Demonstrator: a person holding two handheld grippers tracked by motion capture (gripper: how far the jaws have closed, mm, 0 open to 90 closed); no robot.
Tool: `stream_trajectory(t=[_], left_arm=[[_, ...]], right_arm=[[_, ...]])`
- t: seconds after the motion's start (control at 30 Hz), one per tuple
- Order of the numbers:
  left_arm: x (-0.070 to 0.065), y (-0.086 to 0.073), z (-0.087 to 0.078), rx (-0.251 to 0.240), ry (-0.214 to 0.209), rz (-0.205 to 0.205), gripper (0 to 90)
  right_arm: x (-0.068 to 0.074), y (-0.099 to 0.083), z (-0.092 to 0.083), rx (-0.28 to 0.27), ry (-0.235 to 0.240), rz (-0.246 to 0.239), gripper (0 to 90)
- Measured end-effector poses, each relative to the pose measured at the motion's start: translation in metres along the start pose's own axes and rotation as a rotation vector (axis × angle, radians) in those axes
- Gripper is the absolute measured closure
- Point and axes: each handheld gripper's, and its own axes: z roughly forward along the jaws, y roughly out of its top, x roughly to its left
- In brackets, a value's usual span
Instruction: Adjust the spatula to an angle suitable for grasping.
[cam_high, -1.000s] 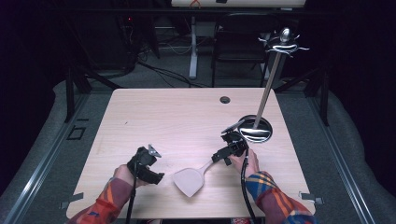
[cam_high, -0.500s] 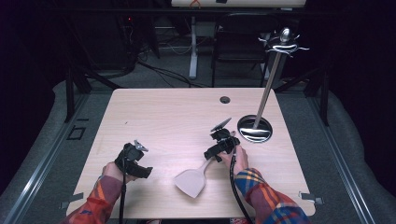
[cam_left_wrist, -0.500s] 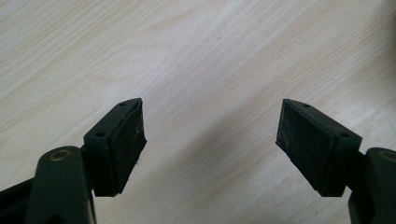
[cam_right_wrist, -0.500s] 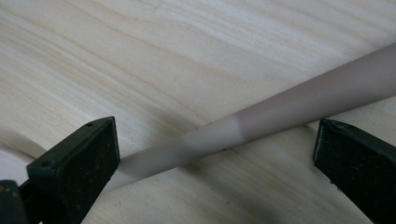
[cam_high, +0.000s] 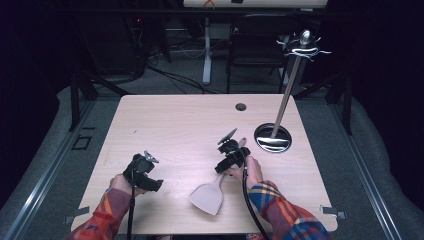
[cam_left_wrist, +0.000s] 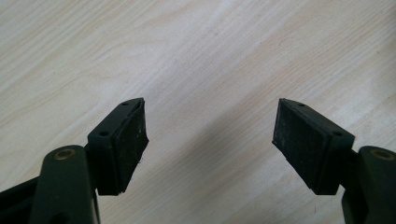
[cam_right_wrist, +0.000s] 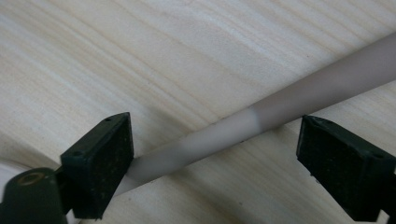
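Two handheld black two-jaw grippers over a pale wood-grain table, both near the front edge. Left gripper at near left: jaws spread wide, released, nothing between the pads, bare table surface beneath. Right gripper at near centre-right: jaws also spread, not clenched, straddling the handle of a pale grey-beige flat-bladed spatula. In the right gripper view, handle running diagonally across the gap, passing close against the left pad, well apart from the right pad; contact with the left pad cannot be confirmed. Spatula lying flat on the table, blade toward the near edge, handle pointing away and to the right, toward the round chrome base of a tall metal utensil stand at far right. Small dark grommet hole near the far edge, clear of the work area.

Probable step, as a judgement only: positioning for a grasp of the handle, or just after a release; not determinable which.

Hazards from here:
- Off-centre closure: handle pushed sideways by one pad first, then rolling or skidding out of the gap.
- Oblique handle angle: pinch on a round, smooth shaft, with twist or slip on lifting.
- Blade-heavy load: droop or rotation if gripped far from the blade.
- Nearby stand base: collision on any lift toward far right.
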Motion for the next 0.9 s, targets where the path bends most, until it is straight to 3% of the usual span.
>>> stream_trajectory(t=[0.3, 0.33, 0.53, 0.7, 0.87, 0.9], left_arm=[[0.001, -0.001, 0.000, 0.004, -0.003, -0.001, 26.7], [0.000, -0.001, 0.001, 0.001, -0.001, 0.000, 26.8], [-0.001, -0.001, 0.001, 0.010, -0.006, 0.003, 26.8], [0.000, -0.001, 0.002, 0.015, 0.002, 0.001, 27.2], [0.000, -0.001, 0.002, 0.015, -0.003, 0.005, 27.3], [0.000, -0.001, 0.002, 0.016, -0.002, 0.003, 27.3]], right_arm=[[0.002, -0.002, -0.006, 0.038, 0.003, -0.094, 19.8], [0.000, -0.003, -0.009, 0.063, -0.001, -0.114, 21.2], [-0.002, -0.006, -0.011, 0.075, 0.010, -0.126, 24.7], [0.008, -0.010, -0.015, 0.085, -0.024, -0.162, 33.6], [0.012, -0.011, -0.018, 0.088, -0.027, -0.210, 41.0], [0.011, -0.012, -0.019, 0.067, -0.011, -0.216, 45.3]])
